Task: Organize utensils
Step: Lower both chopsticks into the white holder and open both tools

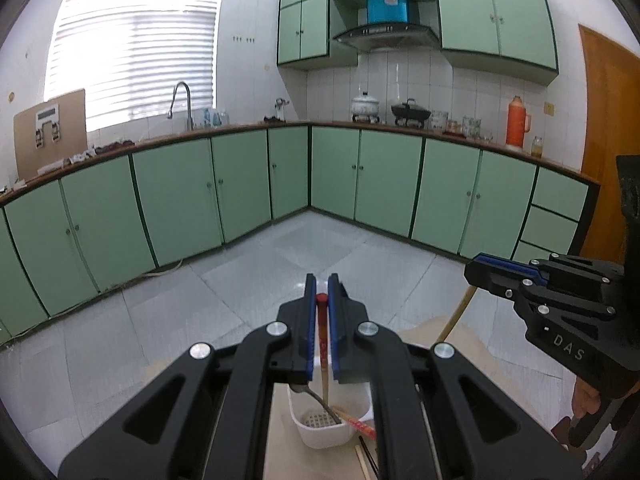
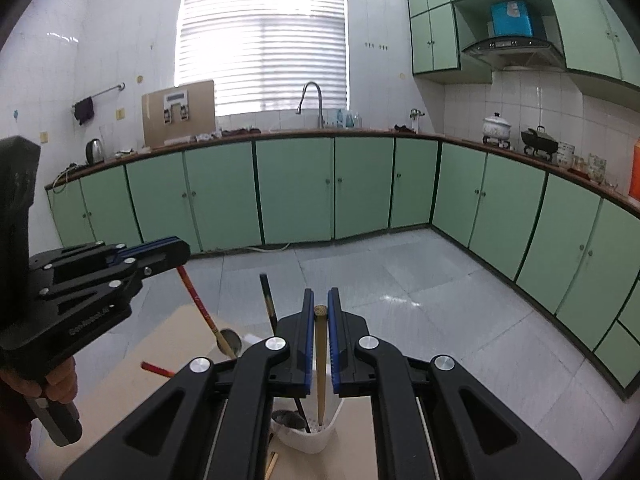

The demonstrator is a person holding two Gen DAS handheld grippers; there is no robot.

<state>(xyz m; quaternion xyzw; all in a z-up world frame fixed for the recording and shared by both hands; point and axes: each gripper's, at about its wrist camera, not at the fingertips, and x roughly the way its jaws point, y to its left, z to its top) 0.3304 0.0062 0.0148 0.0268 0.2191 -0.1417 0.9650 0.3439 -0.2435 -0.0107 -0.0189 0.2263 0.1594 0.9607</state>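
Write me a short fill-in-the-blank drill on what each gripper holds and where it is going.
The left gripper is shut on a ____-tipped chopstick.
The right gripper is shut on a plain ____-coloured chopstick.
Both chopsticks point down into a ____ plastic basket.

Missing words: red; tan; white

Each fisheye camera sits close behind its own claw, facing forward and slightly downward. Both views share the white perforated plastic basket (image 1: 328, 420) (image 2: 308, 436) below the fingertips and the pale green kitchen cabinets (image 1: 240, 184) (image 2: 296, 188) well beyond.
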